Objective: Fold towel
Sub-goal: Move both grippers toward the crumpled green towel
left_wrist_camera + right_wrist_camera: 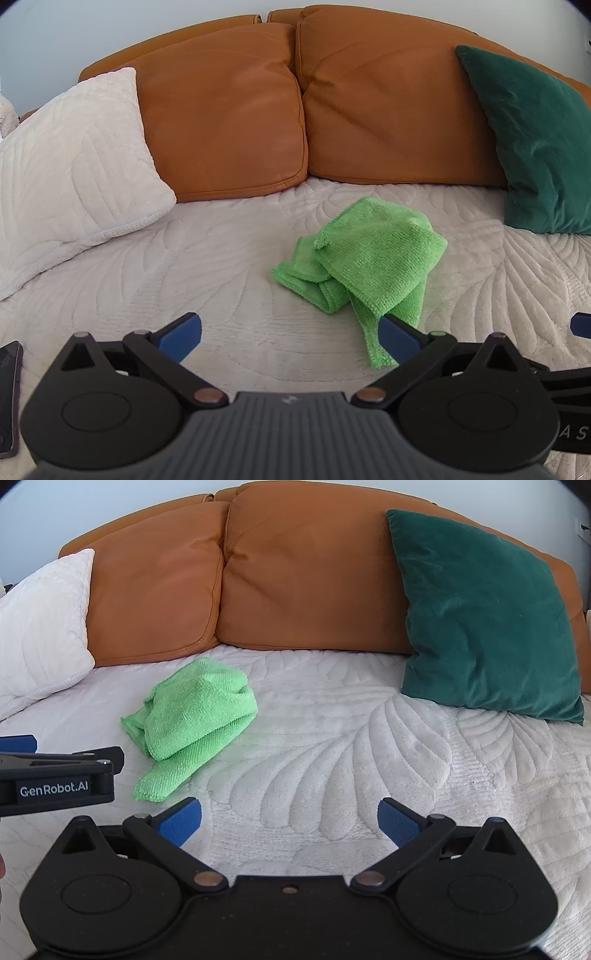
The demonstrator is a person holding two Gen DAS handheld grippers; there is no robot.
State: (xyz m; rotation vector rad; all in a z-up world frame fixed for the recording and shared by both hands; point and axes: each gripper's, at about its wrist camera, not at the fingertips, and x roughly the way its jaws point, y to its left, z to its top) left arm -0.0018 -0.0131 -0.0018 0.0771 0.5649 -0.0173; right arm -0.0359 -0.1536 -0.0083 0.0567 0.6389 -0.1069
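Note:
A bright green microfibre towel [364, 258] lies crumpled in a loose heap on the white quilted cover, one corner trailing toward me. My left gripper [290, 338] hovers just short of it, open, its right blue pad over the trailing corner and nothing between the fingers. In the right wrist view the towel [195, 716] sits ahead and to the left. My right gripper [290, 818] is open over bare cover, to the right of the towel. The left gripper's black body [59, 779] shows at the left edge.
Two orange back cushions [295, 99] line the rear of the sofa. A white textured pillow [70, 162] leans at the left, a dark green velvet pillow [487, 616] at the right. A dark phone [9, 398] lies at the near left edge.

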